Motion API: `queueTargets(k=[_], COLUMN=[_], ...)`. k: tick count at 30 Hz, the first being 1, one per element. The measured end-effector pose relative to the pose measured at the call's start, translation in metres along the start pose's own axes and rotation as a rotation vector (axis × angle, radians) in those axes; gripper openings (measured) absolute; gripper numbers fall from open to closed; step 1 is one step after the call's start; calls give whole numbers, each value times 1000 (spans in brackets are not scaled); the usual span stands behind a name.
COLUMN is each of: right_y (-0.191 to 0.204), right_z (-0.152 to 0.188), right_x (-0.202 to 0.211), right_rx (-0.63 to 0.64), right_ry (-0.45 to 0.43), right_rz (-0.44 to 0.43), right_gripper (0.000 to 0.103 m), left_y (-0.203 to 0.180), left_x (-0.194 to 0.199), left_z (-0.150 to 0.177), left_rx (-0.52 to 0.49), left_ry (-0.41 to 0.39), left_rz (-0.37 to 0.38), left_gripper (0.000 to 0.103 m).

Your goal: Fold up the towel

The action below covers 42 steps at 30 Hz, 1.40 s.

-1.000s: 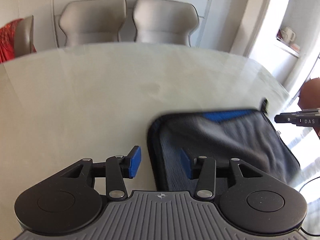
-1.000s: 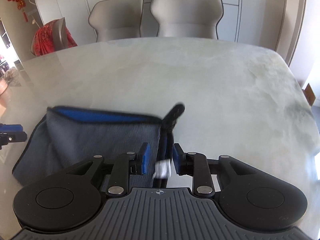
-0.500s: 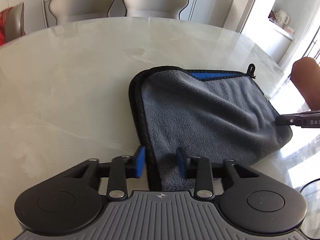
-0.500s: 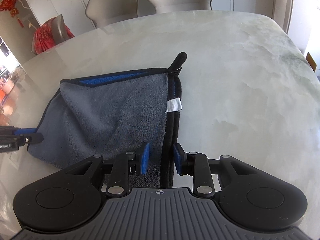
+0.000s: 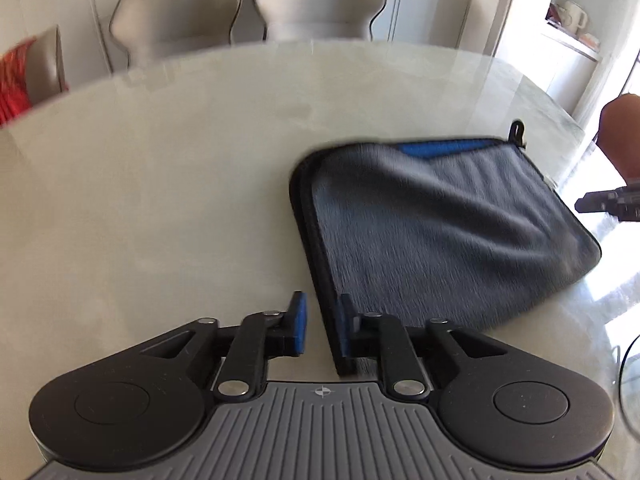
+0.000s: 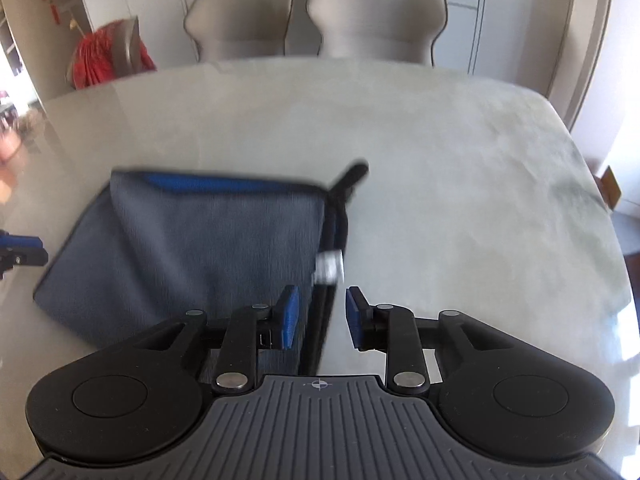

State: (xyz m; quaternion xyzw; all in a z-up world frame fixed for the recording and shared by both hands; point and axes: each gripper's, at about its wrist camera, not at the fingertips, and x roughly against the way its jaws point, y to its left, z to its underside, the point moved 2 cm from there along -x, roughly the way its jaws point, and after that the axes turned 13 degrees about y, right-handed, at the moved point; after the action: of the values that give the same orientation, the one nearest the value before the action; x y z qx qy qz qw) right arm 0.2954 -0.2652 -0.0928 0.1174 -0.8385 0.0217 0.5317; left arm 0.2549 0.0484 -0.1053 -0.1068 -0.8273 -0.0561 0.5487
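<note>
A grey towel (image 5: 440, 232) with black trim and a blue underside lies folded on the pale marble table (image 5: 160, 200). My left gripper (image 5: 322, 326) is open, its jaws astride the towel's near left corner, the black edge running between them. In the right wrist view the towel (image 6: 200, 248) lies left of centre. My right gripper (image 6: 322, 316) is open with the towel's black right edge and white label (image 6: 329, 266) between its jaws. A black hanging loop (image 6: 352, 174) sticks out at the far right corner.
Two grey chairs (image 5: 248, 8) stand behind the table's far edge. A chair with red cloth (image 6: 108, 56) stands at the far left. The right gripper's tip (image 5: 608, 202) and a hand show at the right edge of the left wrist view.
Both grippers have opened wider and tilted up, so the towel sits lower in view. The towel lies flat on the table where it was half a second ago.
</note>
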Motion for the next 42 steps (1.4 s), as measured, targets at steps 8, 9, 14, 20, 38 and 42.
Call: queueTargets(k=[8,9,14,20,38,42], right_y=[-5,-6,-12,-14,-34,-33], right_z=[-51,-52,-56,-58,-58,-56], right_x=[-44,-47,-55,-52,-55,-55], right_rx=[2,8,-12,-7,-104,-97], right_ry=[-7,-3,2,-35,-95,-91], right_rz=[9,21,0,-22,-47,-52], right_gripper=[27,27,28,10,13,13], left_y=[-13,-13,-14,-18,-11,-14], left_x=[-20,-24,-49,-58,-59,-58], left_z=[-66,-70,-76,-75,-78,-79], left_rx=[-158,-170,-217,-261,-316,-356], left_ry=[-195,-198,-177,-195,-174,-163], left_rz=[24,23,32,48,58,99], left_gripper=[35,35,35,35,46,49])
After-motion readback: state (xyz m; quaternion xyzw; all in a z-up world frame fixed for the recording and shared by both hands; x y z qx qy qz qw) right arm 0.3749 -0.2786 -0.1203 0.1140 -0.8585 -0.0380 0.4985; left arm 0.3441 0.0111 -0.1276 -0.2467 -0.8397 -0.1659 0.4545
